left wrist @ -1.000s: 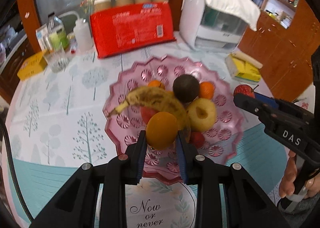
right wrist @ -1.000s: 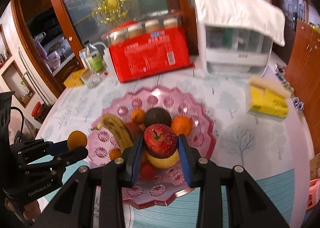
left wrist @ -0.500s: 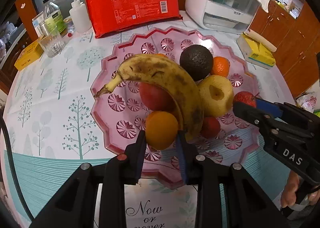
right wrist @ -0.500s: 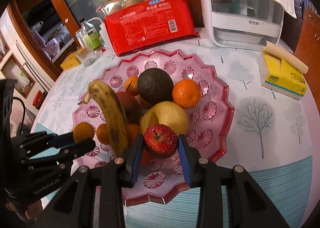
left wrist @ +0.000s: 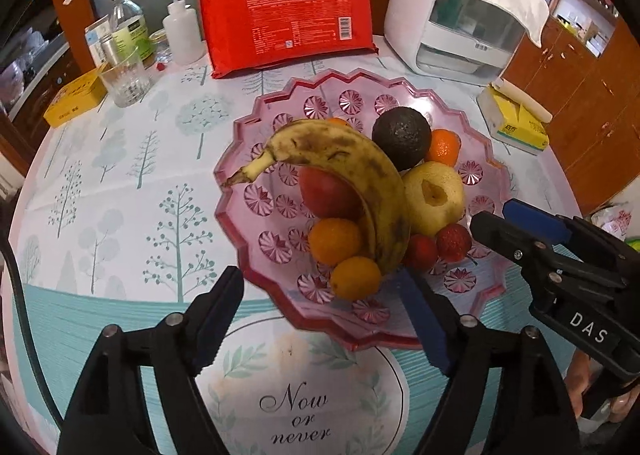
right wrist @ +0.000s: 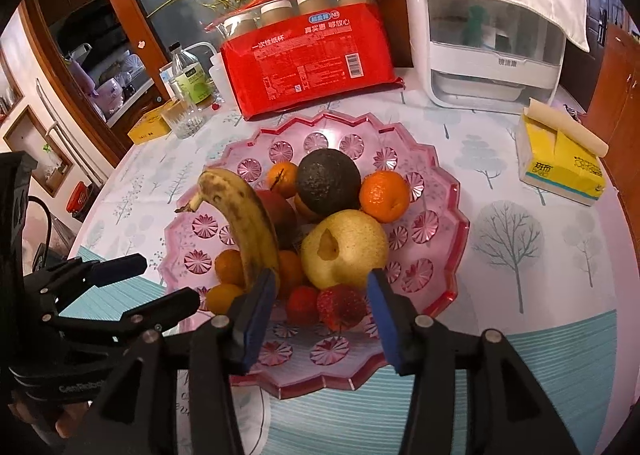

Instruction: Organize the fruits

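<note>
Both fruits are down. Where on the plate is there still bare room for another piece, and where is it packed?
Bare: pink plate right side beyond the pear and orange; its far rim behind the avocado; its left edge off the banana. Packed: the middle and near side.

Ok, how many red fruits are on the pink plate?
3. Two small red fruits side by side in front of the pear; a larger red fruit under the banana's arch. More may be hidden beneath.
</note>
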A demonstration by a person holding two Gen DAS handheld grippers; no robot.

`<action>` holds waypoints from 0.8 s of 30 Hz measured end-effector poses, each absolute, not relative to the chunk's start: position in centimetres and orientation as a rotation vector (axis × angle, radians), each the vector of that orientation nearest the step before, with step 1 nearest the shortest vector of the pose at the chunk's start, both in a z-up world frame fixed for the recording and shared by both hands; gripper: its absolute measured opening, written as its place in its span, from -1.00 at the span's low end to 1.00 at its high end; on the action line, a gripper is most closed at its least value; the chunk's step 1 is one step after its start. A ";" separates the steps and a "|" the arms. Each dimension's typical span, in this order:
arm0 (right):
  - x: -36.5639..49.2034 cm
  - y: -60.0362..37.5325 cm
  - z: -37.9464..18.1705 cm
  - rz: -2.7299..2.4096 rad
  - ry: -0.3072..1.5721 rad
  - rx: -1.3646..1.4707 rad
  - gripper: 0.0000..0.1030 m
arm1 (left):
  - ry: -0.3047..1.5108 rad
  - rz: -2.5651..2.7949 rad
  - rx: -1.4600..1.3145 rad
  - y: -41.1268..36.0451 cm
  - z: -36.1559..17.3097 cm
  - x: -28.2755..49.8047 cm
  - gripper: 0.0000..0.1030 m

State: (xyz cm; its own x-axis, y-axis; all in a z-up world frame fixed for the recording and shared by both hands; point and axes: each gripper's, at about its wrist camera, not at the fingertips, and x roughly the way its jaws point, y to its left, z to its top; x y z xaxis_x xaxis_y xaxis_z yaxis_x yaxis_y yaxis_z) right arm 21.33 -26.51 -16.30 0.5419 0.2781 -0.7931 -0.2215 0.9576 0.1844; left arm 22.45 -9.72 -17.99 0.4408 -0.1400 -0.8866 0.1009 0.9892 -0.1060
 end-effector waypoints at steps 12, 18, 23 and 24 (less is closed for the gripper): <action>19.2 -26.1 -14.8 0.271 0.936 0.066 0.13 | 1.084 -0.132 -0.101 -7.7 -15.9 19.4 0.97; 17.7 -26.3 -13.7 0.254 0.911 0.066 0.20 | 1.041 -0.114 -0.118 -7.0 -14.4 17.6 0.99; 16.2 -26.3 -12.6 0.243 0.896 0.069 0.28 | 1.011 -0.115 -0.110 -6.7 -13.2 16.3 0.99; 15.9 -26.3 -12.4 0.239 0.892 0.068 0.29 | 1.004 -0.118 -0.105 -6.7 -12.9 15.9 0.99</action>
